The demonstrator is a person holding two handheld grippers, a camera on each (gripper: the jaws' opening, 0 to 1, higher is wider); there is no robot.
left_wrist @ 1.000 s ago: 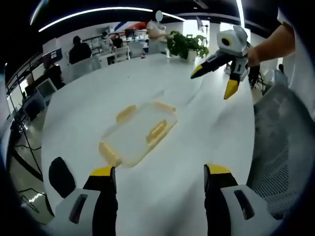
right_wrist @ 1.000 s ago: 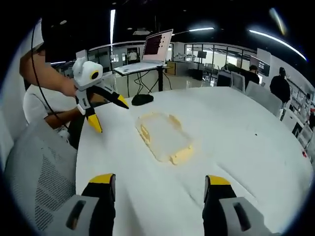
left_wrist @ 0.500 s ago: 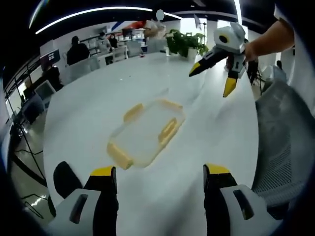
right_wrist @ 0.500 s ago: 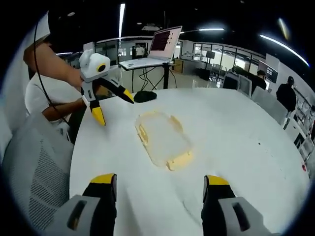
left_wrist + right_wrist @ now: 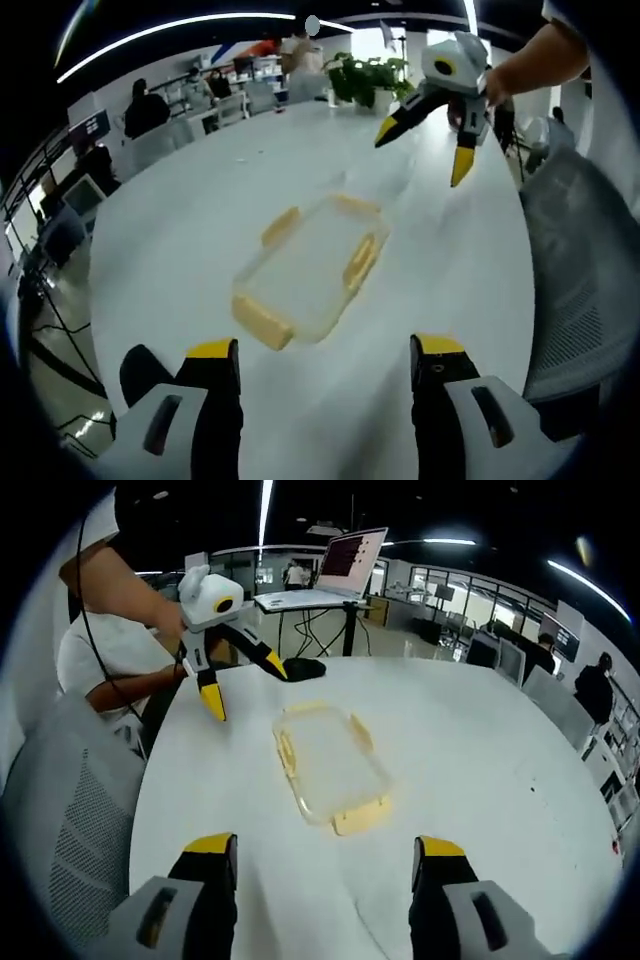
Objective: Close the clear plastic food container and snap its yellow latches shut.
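One surface: a wide white round surface (image 5: pixel 200 200) carries the task's thing, with bare room on every side of it.
Edges: the near rim runs beside a mesh chair (image 5: pixel 70 820); a potted plant (image 5: pixel 365 75) stands at the far edge, and a laptop (image 5: pixel 345 565) sits on a stand beyond it.
Container: the clear plastic food container (image 5: pixel 310 270) lies flat near the middle of the surface, well clear of every edge; the lid looks to be on it, though whether it is seated I cannot tell.
Latches: yellow latches (image 5: pixel 360 815) stick outward at the ends and sides, seemingly not yet snapped.
Handling: likely light and thin-walled, so it would slide or flex under a push; best to steady the body and press each latch flap down at its outer lip.
Left gripper (image 5: pixel 325 375): fingers apart, empty, hovering short of the container.
Right gripper (image 5: pixel 325 865): fingers apart, empty, held above the surface, near the container.
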